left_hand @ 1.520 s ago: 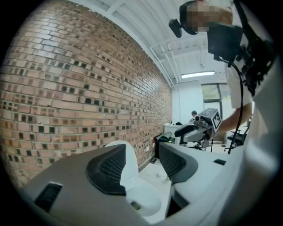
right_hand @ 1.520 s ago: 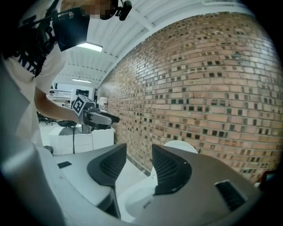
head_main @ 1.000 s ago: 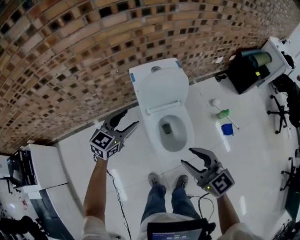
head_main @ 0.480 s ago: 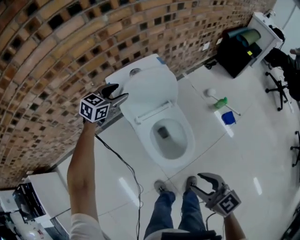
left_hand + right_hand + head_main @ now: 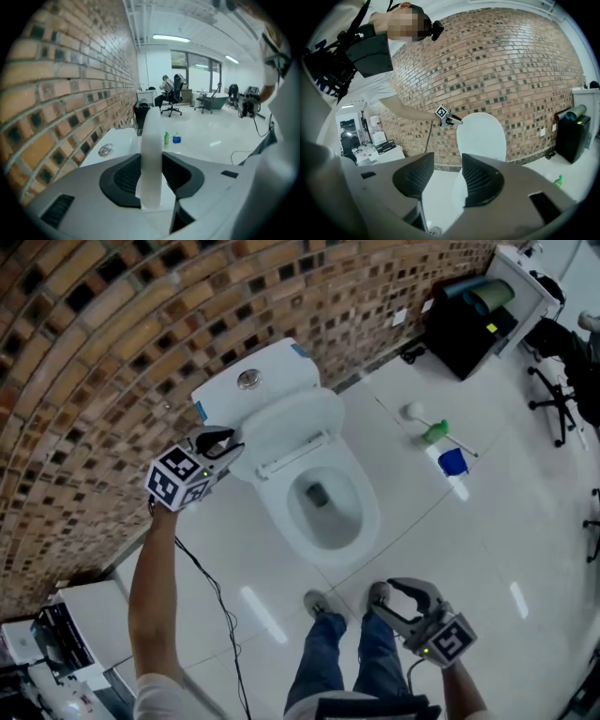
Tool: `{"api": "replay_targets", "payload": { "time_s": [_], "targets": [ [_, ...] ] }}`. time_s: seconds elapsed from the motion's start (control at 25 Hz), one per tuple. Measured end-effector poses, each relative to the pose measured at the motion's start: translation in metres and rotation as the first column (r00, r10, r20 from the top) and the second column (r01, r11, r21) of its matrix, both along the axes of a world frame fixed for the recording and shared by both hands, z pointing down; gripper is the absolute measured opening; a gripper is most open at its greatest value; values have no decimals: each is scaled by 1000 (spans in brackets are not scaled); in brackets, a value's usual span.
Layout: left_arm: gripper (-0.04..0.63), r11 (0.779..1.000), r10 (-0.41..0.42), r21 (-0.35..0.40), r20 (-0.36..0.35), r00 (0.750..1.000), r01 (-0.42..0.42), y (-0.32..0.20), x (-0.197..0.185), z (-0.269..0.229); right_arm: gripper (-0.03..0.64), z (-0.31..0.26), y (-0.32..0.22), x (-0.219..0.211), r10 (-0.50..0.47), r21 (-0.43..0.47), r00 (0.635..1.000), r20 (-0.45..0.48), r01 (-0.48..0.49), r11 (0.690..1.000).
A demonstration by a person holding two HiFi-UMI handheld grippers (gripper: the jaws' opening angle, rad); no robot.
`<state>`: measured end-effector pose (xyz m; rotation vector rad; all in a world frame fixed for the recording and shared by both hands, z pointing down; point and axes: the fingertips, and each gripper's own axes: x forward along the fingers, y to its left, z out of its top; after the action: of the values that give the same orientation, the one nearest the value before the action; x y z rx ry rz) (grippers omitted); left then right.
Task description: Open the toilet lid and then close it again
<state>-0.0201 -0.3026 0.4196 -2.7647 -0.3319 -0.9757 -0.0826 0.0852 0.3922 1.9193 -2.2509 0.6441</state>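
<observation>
The white toilet stands against the brick wall with its lid (image 5: 291,423) raised and leaning on the tank (image 5: 253,381); the bowl (image 5: 323,507) lies open below. My left gripper (image 5: 228,442) is at the lid's left edge. In the left gripper view the lid's edge (image 5: 151,140) runs upright between the jaws, which are closing on it, both pads against it. My right gripper (image 5: 389,599) hangs low by the person's feet, open with nothing in it; its own view shows the lid (image 5: 482,136) far beyond its jaws (image 5: 447,180).
A green bottle (image 5: 433,432), a blue cup (image 5: 452,461) and a white brush (image 5: 412,412) lie on the tiled floor right of the toilet. A black bin (image 5: 469,329) stands at the wall. A cable trails from the left arm. A white cabinet (image 5: 89,610) sits at lower left.
The left gripper swung from beside the bowl up to the lid's left edge and narrowed its jaws onto it. The right gripper sank toward the feet, its jaws unchanged.
</observation>
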Motion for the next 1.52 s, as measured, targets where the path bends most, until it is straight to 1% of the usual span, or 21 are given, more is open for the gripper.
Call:
{"api": "replay_targets", "payload": {
  "time_s": [0.12,0.2,0.28,0.32,0.4,0.48,0.56,0.68,0.8,0.88,1.0,1.04,1.12,1.16,1.2,1.24,1.28,1.36,1.4,1.48,1.52],
  "targets": [
    [135,990,-29,140,-20,999,32,63,-24,7,189,0,5,4,-28,19,1000,10,28,999],
    [135,972,-43,232,-25,999,48,106,-42,20,189,1,11,8,-47,33,999,10,47,998],
    [135,946,-35,322,-6,999,35,152,-60,43,189,5,21,14,-54,37,998,24,53,998],
    [135,929,-25,370,9,1000,19,174,-69,57,189,10,28,17,-56,31,998,32,55,998],
    [136,881,-8,472,38,999,-11,209,-83,88,189,24,42,24,-68,9,997,42,68,998],
    [138,830,-9,557,41,999,-15,232,-92,112,189,43,55,31,-87,-20,995,47,88,996],
    [138,784,-11,621,38,999,-15,248,-99,131,189,64,67,37,-117,-33,992,44,118,992],
    [144,725,9,687,51,999,-41,268,-103,161,189,93,78,42,-106,-40,992,72,110,993],
    [147,683,7,730,41,999,-35,284,-111,192,189,117,85,41,-109,-55,991,84,114,992],
    [150,652,10,757,48,999,-43,292,-116,214,189,127,85,38,-128,-34,989,81,131,991],
    [153,595,37,802,41,998,-55,302,-117,241,189,138,88,28,-150,-19,986,76,152,988],
    [153,579,41,813,38,998,-55,304,-119,250,189,139,87,24,-158,-8,985,70,159,987],
    [156,561,42,825,58,997,-71,309,-125,270,189,144,89,19,-165,1,984,68,165,986],
    [158,560,43,824,79,996,-90,311,-127,280,189,148,91,17,-160,-11,984,74,161,987],
    [160,567,47,816,104,993,-112,314,-127,291,189,152,94,17,-156,-28,984,80,159,987],
    [161,586,52,799,131,990,-136,317,-127,301,189,155,97,16,-156,-42,984,83,160,986],
    [160,614,54,774,154,987,-154,319,-127,310,189,156,98,14,-157,-46,984,85,162,986],
    [150,669,38,727,175,984,-156,320,-129,319,189,155,99,8,-164,-50,983,85,169,984],
    [150,688,26,711,173,985,-144,319,-130,318,189,155,100,5,-176,-62,981,79,181,982],
    [153,725,-1,681,146,989,-100,318,-131,307,189,155,106,1,-250,-86,968,12,251,964],
    [153,752,-20,656,120,993,-64,321,-133,296,189,149,105,1,-273,-73,962,-17,271,960]
  ]
}}
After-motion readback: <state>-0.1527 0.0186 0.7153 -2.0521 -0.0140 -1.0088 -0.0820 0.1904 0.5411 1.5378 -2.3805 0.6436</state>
